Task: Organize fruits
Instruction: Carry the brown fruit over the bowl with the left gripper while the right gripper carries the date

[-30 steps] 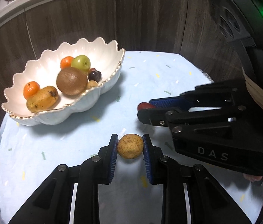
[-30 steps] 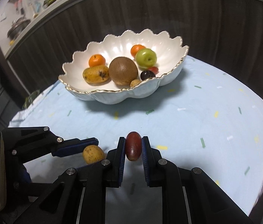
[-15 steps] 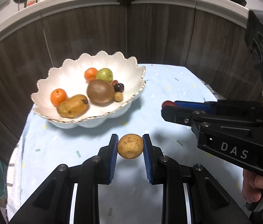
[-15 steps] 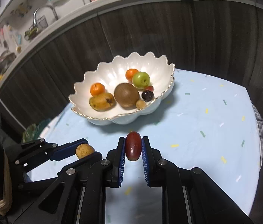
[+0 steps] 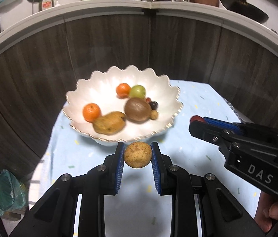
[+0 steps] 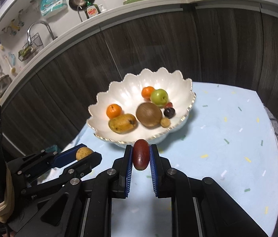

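My left gripper is shut on a round tan fruit, held above the table in front of the white scalloped bowl. My right gripper is shut on a dark red oblong fruit, also held high before the bowl. The bowl holds two oranges, a green apple, a brown round fruit, a yellow mango and small dark fruits. The right gripper shows in the left wrist view; the left gripper shows in the right wrist view.
The bowl stands on a round table with a light blue speckled cloth. Dark wood cabinet fronts curve behind the table. A teal glass container sits low at the left, beyond the table edge.
Both grippers have risen and drawn back from the table with their fruits still held. The bowl now sits further off and closer to centre in both views.
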The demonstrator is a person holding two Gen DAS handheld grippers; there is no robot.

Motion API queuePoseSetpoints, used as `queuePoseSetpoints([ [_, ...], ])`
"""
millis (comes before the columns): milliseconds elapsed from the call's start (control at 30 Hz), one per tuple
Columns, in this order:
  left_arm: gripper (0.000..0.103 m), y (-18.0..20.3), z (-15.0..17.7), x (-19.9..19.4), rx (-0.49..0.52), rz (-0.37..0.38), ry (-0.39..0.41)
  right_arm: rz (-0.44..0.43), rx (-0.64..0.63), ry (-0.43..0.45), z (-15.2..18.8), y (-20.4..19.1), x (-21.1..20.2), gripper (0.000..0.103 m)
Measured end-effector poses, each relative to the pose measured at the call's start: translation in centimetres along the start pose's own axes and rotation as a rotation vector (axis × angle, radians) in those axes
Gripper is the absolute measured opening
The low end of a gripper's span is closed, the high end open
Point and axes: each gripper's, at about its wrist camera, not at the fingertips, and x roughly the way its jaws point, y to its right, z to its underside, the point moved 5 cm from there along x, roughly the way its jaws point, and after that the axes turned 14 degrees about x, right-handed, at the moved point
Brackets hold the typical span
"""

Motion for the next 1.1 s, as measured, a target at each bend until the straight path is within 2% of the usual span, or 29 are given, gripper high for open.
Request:
queuePoseSetpoints([
  [500, 0.026, -5.7, -3.2, 0.6, -0.033, -0.012, 0.045, 0.063, 0.01, 0.034, -3.7, -3.0, 1.5, 0.018],
  [1100, 0.026, -8.6, -6.1, 3.5, -0.026, -0.023, 0.049, 0.108, 0.019, 0.057, -7.3, -3.2, 4.2, 0.018],
])
